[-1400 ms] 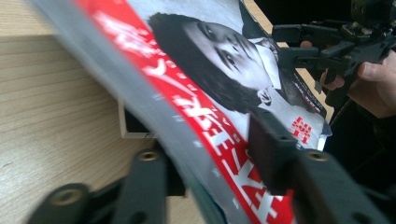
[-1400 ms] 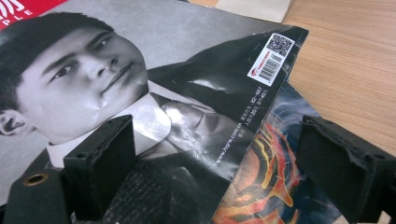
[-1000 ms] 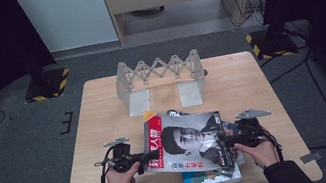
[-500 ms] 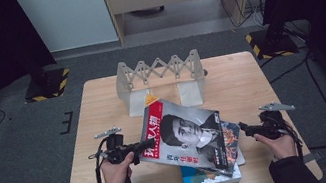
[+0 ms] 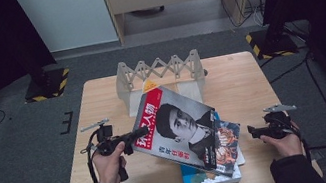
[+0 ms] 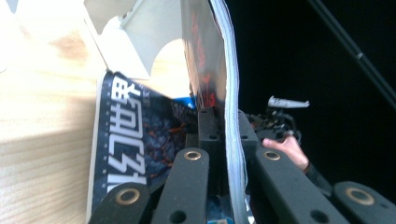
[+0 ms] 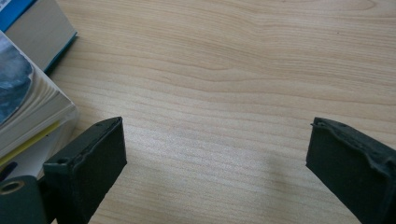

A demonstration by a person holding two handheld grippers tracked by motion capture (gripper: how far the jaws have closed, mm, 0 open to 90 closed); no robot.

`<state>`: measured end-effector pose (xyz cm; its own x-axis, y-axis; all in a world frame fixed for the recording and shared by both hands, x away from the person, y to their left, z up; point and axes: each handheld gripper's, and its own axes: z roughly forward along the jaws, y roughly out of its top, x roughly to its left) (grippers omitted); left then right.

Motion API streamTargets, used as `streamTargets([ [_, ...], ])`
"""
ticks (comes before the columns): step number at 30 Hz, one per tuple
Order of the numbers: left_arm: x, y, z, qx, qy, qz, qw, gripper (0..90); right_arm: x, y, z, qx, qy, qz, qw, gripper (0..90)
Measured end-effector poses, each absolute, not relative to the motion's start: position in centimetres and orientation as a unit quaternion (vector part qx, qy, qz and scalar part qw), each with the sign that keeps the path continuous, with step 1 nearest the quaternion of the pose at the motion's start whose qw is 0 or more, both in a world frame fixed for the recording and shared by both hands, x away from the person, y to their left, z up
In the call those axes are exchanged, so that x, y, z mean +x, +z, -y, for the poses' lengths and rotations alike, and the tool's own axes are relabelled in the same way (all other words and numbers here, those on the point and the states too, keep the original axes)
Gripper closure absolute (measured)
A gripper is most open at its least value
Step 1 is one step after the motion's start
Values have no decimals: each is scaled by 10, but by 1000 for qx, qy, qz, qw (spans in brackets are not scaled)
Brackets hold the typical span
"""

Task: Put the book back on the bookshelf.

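Across the wooden table (image 5: 103,107), the left gripper (image 5: 137,134) clamps the portrait magazine (image 5: 183,128), lifted tilted above the book stack (image 5: 216,173), right gripper (image 5: 255,132) spread empty; next, I'd guess, slotting it into the white rack (image 5: 160,71).

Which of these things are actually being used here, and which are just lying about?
In use:
- magazine, tilted up, clamped at its edge by the left claw
- accordion-style rack behind it, probably

Lying about:
- stack of books on the table
- right claw, open, holding nothing
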<state>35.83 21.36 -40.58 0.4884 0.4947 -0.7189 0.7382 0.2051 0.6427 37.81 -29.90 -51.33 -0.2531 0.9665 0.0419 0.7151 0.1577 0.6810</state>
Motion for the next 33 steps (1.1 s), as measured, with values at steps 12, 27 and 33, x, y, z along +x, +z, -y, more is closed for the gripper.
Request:
streamTargets([
  [12,367,-381,-228,598,-73,-503,619,859,378,-520,300,572,290,-740,203,47],
  [27,375,-350,-248,567,-40,-506,648,859,379,-530,299,559,265,-762,194,24],
  [33,375,-334,-260,559,-17,-504,658,859,377,-533,300,560,277,-754,200,16],
])
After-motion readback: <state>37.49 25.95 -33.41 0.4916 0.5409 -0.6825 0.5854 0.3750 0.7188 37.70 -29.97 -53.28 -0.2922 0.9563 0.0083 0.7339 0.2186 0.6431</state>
